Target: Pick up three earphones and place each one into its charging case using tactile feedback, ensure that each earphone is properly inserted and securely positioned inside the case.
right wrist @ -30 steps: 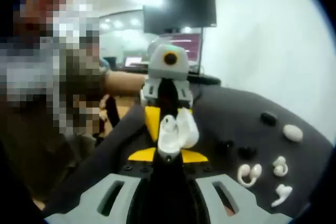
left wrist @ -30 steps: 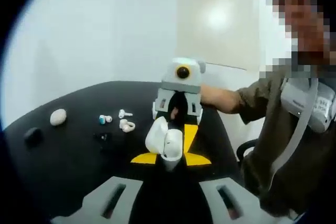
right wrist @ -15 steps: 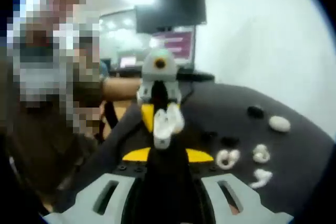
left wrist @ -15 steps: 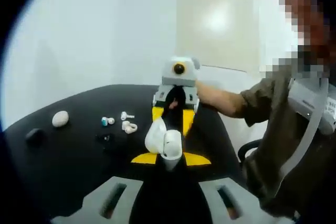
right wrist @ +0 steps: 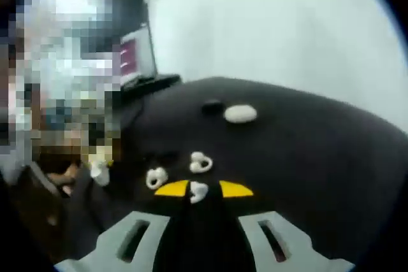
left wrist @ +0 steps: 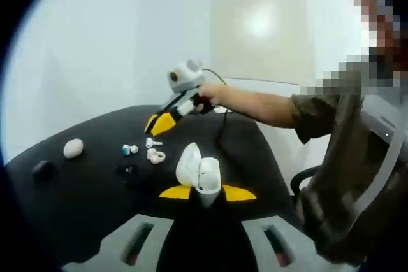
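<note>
The right tool (right wrist: 196,190) hangs over a white earphone (right wrist: 197,191) between its slightly parted tips — while the left tool (left wrist: 203,193) holds the open case (left wrist: 199,170).

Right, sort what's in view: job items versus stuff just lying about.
Job:
- open white case, held in the left gripper
- white earphones
- closed white case
- black case
- right gripper

Lying about:
- monitor
- office chair

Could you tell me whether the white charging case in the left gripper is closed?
No, the white charging case has its lid hinged open.
</note>
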The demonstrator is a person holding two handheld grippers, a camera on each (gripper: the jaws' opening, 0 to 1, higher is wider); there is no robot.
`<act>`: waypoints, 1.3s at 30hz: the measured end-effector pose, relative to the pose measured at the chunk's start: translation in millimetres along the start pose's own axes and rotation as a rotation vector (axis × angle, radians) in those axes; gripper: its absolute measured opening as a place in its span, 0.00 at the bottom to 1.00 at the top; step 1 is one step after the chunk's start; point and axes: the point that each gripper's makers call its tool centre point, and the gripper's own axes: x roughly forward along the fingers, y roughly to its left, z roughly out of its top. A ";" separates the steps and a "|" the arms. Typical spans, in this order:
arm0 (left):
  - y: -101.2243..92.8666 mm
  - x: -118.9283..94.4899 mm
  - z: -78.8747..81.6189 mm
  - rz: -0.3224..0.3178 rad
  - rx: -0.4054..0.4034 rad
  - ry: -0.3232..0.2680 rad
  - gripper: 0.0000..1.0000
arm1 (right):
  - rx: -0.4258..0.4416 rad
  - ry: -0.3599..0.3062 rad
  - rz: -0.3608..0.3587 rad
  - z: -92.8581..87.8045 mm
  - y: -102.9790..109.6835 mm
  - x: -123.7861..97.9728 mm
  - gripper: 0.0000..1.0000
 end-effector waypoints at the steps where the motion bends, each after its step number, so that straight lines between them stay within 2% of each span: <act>1: 0.3 0.1 0.1 -0.001 0.000 -0.001 0.13 | 0.007 0.001 0.004 -0.8 -0.5 1.6 0.19; 3: 1.4 0.5 0.4 -0.001 0.000 -0.002 0.13 | 0.015 -0.003 0.018 -2.0 3.1 4.5 0.19; 9: 1.2 1.3 0.8 0.001 0.009 -0.004 0.13 | 0.009 0.045 0.059 -7.7 9.3 10.4 0.19; 11: 0.9 1.2 1.0 0.001 0.012 -0.006 0.13 | -0.005 0.069 0.061 -11.7 10.1 13.2 0.18; 15: 2.7 -2.3 5.1 -0.006 -0.018 -0.032 0.13 | -0.003 0.074 0.057 -11.5 12.1 13.0 0.14; 17: 4.8 -3.7 6.8 -0.002 -0.037 -0.042 0.13 | -0.037 0.069 0.048 -10.4 13.0 10.6 0.14; 22: 2.8 -3.4 5.9 0.000 -0.033 -0.041 0.13 | -0.166 -0.019 0.025 0.2 30.3 -0.6 0.12; 27: 3.3 -3.3 2.8 0.000 -0.040 -0.025 0.13 | -0.205 -0.086 0.019 6.9 42.1 -12.3 0.12; 29: 3.4 -2.2 -0.3 0.005 -0.032 -0.008 0.13 | -0.249 -0.169 0.030 21.6 52.4 -18.8 0.12; 30: 3.2 -1.9 -1.2 0.007 -0.028 -0.004 0.13 | -0.271 -0.189 0.034 25.8 56.6 -20.9 0.12; 31: 3.5 -2.3 -1.0 0.008 -0.025 -0.005 0.13 | -0.332 -0.223 0.039 34.0 66.6 -24.7 0.12; 34: 4.3 -3.0 -1.4 0.006 -0.033 -0.004 0.13 | -0.448 -0.271 0.078 46.5 95.9 -29.2 0.12; 37: 4.7 -3.2 -2.1 0.007 -0.036 -0.003 0.13 | -0.509 -0.279 0.162 47.2 124.9 -26.9 0.12; 39: 4.3 -3.4 -2.7 0.011 -0.030 -0.002 0.13 | -0.566 -0.262 0.205 42.5 139.7 -22.4 0.12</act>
